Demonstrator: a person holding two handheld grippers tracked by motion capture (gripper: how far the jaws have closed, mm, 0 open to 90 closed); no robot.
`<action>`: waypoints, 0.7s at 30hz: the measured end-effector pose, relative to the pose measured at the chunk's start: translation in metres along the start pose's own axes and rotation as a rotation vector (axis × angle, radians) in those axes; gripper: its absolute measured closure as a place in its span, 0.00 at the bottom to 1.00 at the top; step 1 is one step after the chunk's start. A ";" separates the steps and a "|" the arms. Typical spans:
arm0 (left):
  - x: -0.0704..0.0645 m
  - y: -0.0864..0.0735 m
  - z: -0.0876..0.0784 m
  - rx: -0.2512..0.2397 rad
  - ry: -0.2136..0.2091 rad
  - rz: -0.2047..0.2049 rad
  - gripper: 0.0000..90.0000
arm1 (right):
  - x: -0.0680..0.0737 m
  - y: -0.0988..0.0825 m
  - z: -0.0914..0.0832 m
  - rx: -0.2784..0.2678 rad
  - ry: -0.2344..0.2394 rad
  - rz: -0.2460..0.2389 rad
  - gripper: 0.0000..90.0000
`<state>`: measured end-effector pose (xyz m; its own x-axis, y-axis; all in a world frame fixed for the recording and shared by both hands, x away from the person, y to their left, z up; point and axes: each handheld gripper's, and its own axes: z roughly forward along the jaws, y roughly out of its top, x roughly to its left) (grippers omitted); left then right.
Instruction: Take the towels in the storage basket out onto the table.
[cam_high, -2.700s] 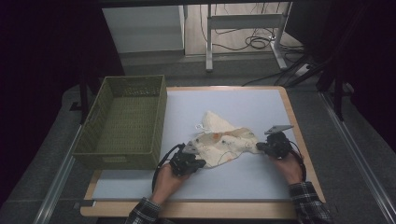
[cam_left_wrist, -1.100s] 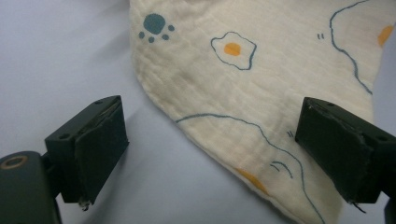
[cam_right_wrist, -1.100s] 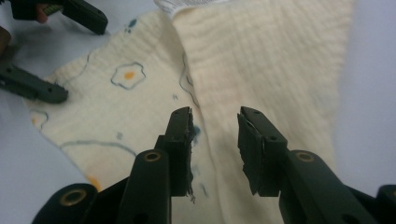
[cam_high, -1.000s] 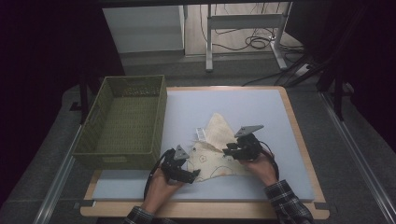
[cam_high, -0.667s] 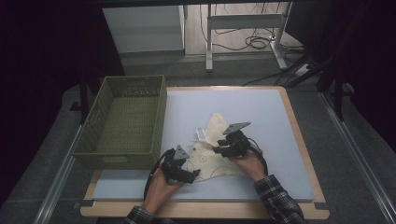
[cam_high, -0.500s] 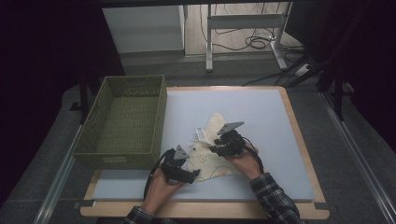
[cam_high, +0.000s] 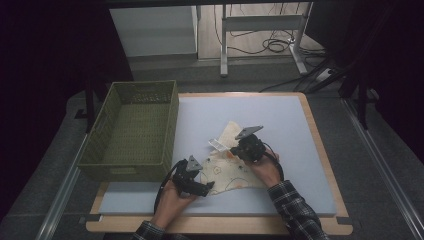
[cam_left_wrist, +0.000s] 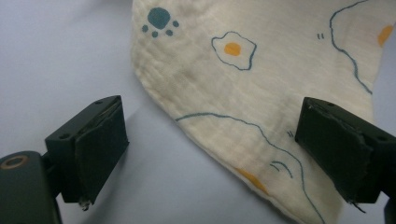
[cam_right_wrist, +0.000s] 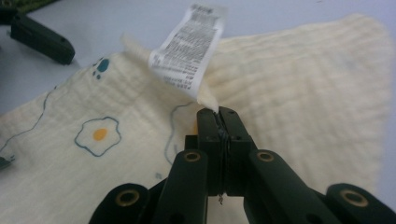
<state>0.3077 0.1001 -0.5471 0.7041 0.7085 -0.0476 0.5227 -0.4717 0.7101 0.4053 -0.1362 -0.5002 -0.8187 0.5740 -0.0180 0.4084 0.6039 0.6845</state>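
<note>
A cream cloth (cam_high: 227, 174) printed with fried eggs lies crumpled on the blue-grey mat (cam_high: 260, 115). My right gripper (cam_high: 234, 150) sits over the cloth's far part; its jaws have just been closing. In the right gripper view it (cam_right_wrist: 218, 114) is shut on a raised fold of the cloth (cam_right_wrist: 303, 93), right beside the white care label (cam_right_wrist: 189, 46). My left gripper (cam_high: 207, 186) rests at the cloth's near left edge. In the left gripper view it (cam_left_wrist: 219, 158) is open, with the cloth's edge (cam_left_wrist: 261, 79) lying flat between the wide-apart jaws, untouched.
A green mesh basket (cam_high: 122, 170) stands on the left side of the table, close to the left hand. The mat stretches bare beyond and to the right of the cloth. The wooden table edge (cam_high: 320, 145) frames it.
The right hand has carried its gripper leftward over the cloth, drawing the right corner in toward the middle. The left gripper has stayed at the near left edge.
</note>
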 end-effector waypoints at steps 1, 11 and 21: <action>0.000 0.000 0.000 0.000 0.000 0.000 0.10 | 0.000 0.000 0.000 0.000 0.000 0.000 0.98; 0.000 0.000 0.000 0.000 -0.001 0.000 0.10 | -0.047 -0.007 -0.036 -0.029 -0.092 0.089 0.98; 0.000 0.000 0.000 0.000 -0.001 0.001 0.10 | -0.101 -0.026 -0.068 -0.035 -0.213 0.203 0.98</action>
<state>0.3076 0.1001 -0.5470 0.7049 0.7078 -0.0475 0.5223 -0.4725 0.7098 0.4499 -0.2471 -0.4669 -0.6169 0.7866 -0.0280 0.5381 0.4475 0.7143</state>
